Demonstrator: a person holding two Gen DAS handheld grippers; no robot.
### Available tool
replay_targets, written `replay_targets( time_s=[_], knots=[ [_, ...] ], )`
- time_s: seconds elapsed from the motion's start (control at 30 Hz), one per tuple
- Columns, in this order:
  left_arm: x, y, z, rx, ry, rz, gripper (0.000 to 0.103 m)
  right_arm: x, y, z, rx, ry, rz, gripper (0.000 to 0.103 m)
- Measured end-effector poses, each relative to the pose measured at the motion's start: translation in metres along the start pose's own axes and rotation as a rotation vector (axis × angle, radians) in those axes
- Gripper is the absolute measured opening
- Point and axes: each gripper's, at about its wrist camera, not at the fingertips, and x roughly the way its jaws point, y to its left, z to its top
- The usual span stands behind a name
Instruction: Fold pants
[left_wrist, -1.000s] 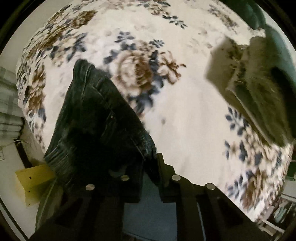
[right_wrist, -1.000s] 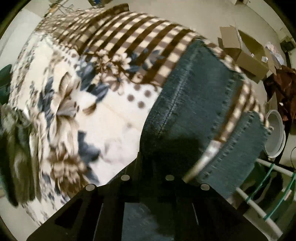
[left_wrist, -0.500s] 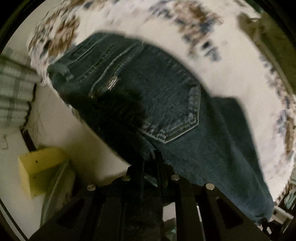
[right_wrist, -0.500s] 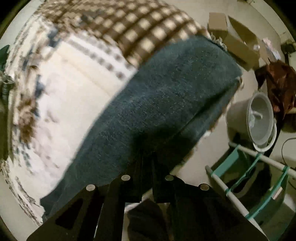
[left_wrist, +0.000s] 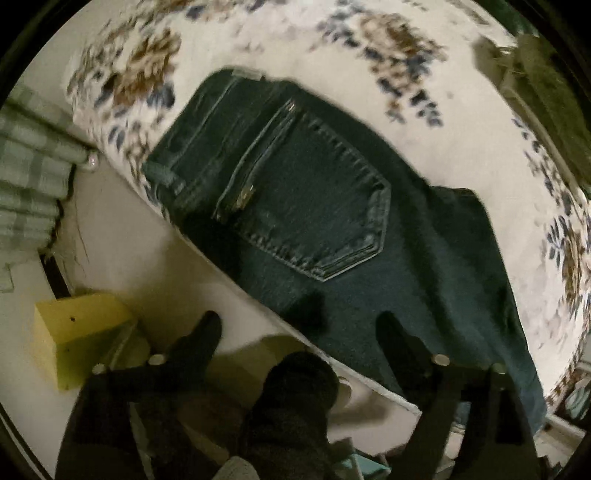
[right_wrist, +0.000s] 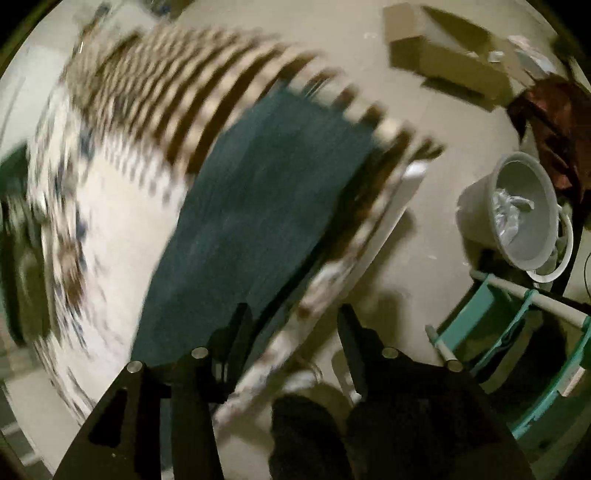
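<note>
Dark blue jeans (left_wrist: 317, 206) lie flat along the near edge of a bed with a floral blanket (left_wrist: 461, 122), back pocket up, waistband at the upper left. My left gripper (left_wrist: 299, 325) is open and empty, just off the bed edge below the seat of the jeans. In the blurred right wrist view the leg end of the jeans (right_wrist: 258, 206) lies on the blanket near its brown striped border (right_wrist: 207, 74). My right gripper (right_wrist: 293, 314) is open and empty, close to the near edge of the leg.
A yellow box (left_wrist: 77, 332) sits on the floor at the left, next to green checked fabric (left_wrist: 26, 177). A grey bucket (right_wrist: 517, 214), cardboard boxes (right_wrist: 443, 51) and a teal rack (right_wrist: 517, 332) stand on the floor at the right. A folded garment (left_wrist: 543, 74) lies on the bed's far side.
Both grippers were shut on the jeans and carried them down onto the bed edge. Now both have opened, let go and pulled back a little; the jeans lie spread flat.
</note>
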Motion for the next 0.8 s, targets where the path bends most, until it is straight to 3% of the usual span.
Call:
replay_targets(
  time_s=[0.13,0.27,0.33,0.53,0.6,0.67,0.77,0.8],
  knots=[
    [0.007,-0.023,-0.005,0.065,-0.009,0.033,0.086,-0.008,-0.024,0.037,0.080,-0.079,0.021,0.051],
    [0.015,-0.032,-0.018,0.088,-0.003,0.026,0.086,0.008,-0.037,0.069,0.171,-0.116,0.107,0.049],
    [0.019,-0.040,-0.025,0.106,-0.001,0.044,0.086,0.018,-0.036,0.077,0.201,-0.119,0.135,0.006],
    [0.029,-0.043,-0.027,0.124,0.015,0.058,0.086,-0.008,-0.003,0.072,0.022,-0.284,-0.008,0.005],
    [0.034,-0.037,-0.026,0.119,0.020,0.059,0.086,0.020,-0.010,0.078,-0.002,-0.192,-0.079,0.005],
    [0.039,-0.029,-0.019,0.107,0.034,0.063,0.086,0.040,-0.018,0.083,-0.002,-0.102,-0.129,0.015],
    [0.038,-0.014,-0.015,0.081,0.034,0.042,0.086,0.021,-0.007,0.072,-0.013,-0.116,-0.141,0.023],
    [0.036,-0.009,-0.014,0.076,0.028,0.035,0.086,0.008,0.008,0.060,-0.045,-0.129,-0.156,0.030]
  ],
)
